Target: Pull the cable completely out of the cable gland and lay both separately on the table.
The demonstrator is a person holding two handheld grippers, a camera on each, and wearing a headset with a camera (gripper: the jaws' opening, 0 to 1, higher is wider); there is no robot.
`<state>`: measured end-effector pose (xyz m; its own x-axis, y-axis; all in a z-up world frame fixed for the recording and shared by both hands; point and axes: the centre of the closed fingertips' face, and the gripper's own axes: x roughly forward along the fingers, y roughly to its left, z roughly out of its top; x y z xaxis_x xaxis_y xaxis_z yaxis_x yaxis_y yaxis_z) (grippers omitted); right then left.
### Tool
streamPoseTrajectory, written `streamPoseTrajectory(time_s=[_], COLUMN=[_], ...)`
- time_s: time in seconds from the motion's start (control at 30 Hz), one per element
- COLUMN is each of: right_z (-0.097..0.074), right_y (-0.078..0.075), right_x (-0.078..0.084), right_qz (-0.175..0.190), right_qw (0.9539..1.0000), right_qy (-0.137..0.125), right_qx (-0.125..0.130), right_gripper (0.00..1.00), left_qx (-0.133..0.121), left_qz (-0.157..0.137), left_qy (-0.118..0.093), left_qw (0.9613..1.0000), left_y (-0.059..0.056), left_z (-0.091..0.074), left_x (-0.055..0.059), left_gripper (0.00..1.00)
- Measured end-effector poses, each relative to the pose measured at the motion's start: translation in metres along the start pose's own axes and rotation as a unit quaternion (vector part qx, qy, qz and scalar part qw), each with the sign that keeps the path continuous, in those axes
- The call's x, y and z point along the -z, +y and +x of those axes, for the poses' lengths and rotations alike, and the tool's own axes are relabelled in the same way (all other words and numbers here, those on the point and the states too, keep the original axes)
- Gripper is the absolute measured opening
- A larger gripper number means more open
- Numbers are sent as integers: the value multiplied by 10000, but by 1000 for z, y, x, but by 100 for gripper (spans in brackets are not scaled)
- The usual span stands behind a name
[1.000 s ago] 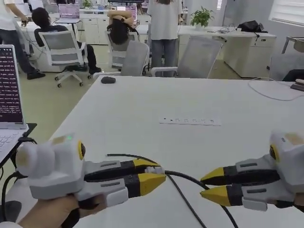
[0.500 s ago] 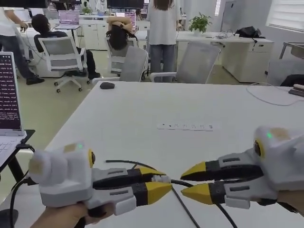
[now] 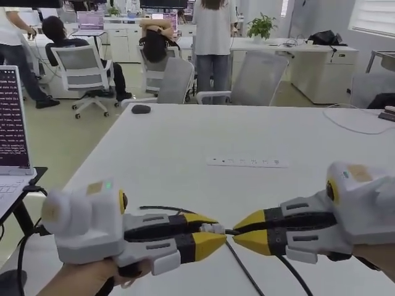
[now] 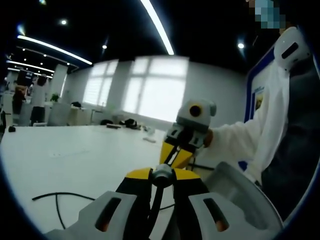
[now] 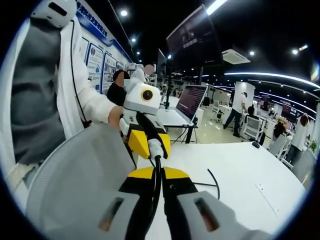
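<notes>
Near edge of the white tabletop (image 3: pixel 185 142), head view: left gripper (image 3: pixel 210 235) clenched on small pale grey cable gland (image 3: pixel 213 229); right gripper (image 3: pixel 238 230), tip to tip with it, clamped on thin black cable (image 3: pixel 295 276).
Cable run: curves away left of the gland, heads toward the near edge at right.
Open room: bare tabletop ahead up to a white socket strip (image 3: pixel 247 162); black mouse (image 3: pixel 141 109) near far left corner.
Left gripper view: cable gland (image 4: pixel 162 174) pinched between own yellow tips; right gripper (image 4: pixel 175 157) just beyond.
Right gripper view: black cable (image 5: pixel 156 180) gripped between own jaws, entering the cable gland (image 5: pixel 154 149).
</notes>
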<state>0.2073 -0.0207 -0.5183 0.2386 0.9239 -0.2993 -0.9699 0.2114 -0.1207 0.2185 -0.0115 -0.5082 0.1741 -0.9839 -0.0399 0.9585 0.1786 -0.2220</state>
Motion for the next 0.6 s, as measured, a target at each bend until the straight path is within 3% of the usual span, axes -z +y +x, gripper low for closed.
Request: streamPoseTrajectory(time_s=[0.27,0.6], right_z=[2,-2], right_y=[-2,-1], right_x=[6,10], right_qz=[-56,-41], right_qw=[10000,10000], right_qy=[50,39], right_qx=[-21,-65], right_gripper=[3,3], left_qx=[-6,69], left_qz=[147,117], left_qy=[206,280], left_qw=[9997,9995], left_y=[2,1], left_z=[2,7], left_x=[5,8], left_gripper=[16,16])
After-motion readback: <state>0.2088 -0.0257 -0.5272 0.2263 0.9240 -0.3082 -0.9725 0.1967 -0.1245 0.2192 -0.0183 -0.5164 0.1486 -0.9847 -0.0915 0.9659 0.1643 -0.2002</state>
